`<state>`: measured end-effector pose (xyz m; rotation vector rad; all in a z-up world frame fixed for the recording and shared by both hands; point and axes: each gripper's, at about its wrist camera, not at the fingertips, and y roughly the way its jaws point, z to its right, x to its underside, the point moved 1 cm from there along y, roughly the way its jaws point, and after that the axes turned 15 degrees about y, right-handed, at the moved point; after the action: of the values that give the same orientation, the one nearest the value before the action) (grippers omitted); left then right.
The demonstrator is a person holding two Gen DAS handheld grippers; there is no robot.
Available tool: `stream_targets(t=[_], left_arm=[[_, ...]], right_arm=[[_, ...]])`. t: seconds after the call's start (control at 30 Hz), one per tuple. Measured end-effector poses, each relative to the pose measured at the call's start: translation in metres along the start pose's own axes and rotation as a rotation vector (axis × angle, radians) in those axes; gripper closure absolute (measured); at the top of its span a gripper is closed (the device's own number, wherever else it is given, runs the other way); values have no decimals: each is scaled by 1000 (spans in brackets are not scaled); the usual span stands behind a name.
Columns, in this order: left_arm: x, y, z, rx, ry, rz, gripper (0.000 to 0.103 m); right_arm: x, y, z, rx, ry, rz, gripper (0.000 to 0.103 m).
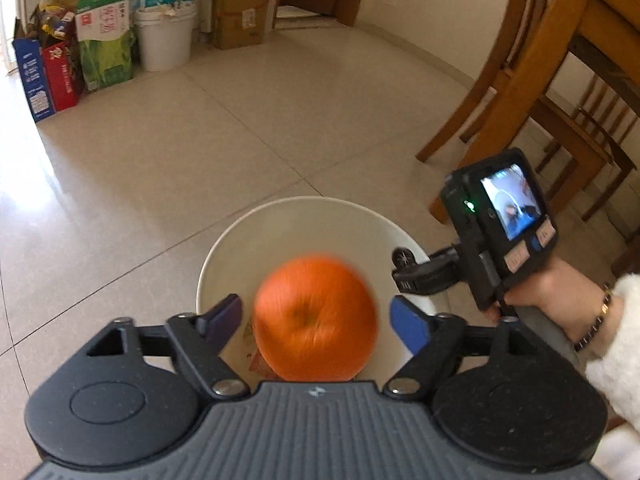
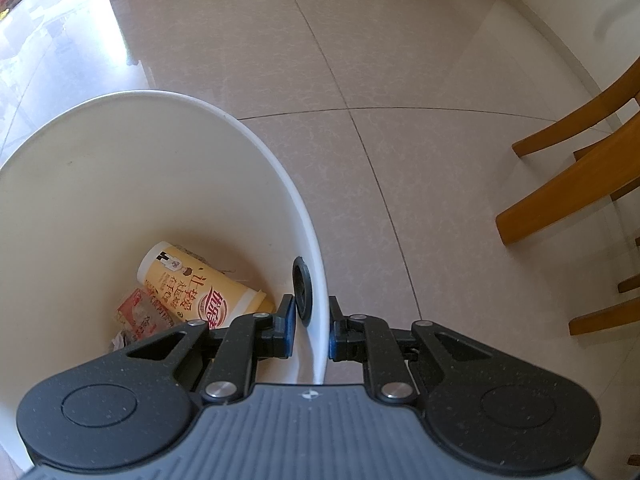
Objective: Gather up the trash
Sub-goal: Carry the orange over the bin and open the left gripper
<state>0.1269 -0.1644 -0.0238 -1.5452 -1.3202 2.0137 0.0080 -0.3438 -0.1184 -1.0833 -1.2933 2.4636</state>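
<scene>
Tiled floor [image 1: 280,120], chairs right of you. Right gripper [image 2: 312,330] clamped on bucket [image 2: 316,248] rim. Left gripper [image 1: 316,316] wide, pads clear of orange [image 1: 314,318], blurred above bucket. Drop step. Cup [image 2: 192,284] inside. Next: fetch more trash.

The left tongs [image 1: 316,318] stand wide apart above a white bucket [image 1: 224,248] on the tiled floor [image 1: 240,120]. A blurred orange [image 1: 314,318] lies between the blue pads without touching either. At the right, a hand [image 1: 536,288] holds the right tongs [image 1: 416,276] at the bucket's rim. Wooden chairs [image 1: 520,80] stand beyond, and boxes [image 1: 60,64] line the far wall.
</scene>
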Motion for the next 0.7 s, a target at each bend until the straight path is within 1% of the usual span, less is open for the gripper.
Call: stream_targets(t=[0.1,0.17,0.23,0.3,0.57,0.7], left_arm=[[2,-1,-4,-2,-15,0,15],[7,-7,-10,-14,-16,-7,15],[11,-10,-15,-47,-12,-14,14],[17,-13,-21,-71,-12,-15,11],[56,-10,-51,-128,-105,-56,11],[78,0,-62,-139,-171,-72,11]], right_arm=[[-1,0,1,-2,2,-1,86],[-1,0,1,-2,0,-1,86],[-1,0,1,-3,1,0,86],[-1,0,1,-4,3,-1,86],[-3,2,2,-1,11,-4,86],[-3,3,3,0,10,-3,86]])
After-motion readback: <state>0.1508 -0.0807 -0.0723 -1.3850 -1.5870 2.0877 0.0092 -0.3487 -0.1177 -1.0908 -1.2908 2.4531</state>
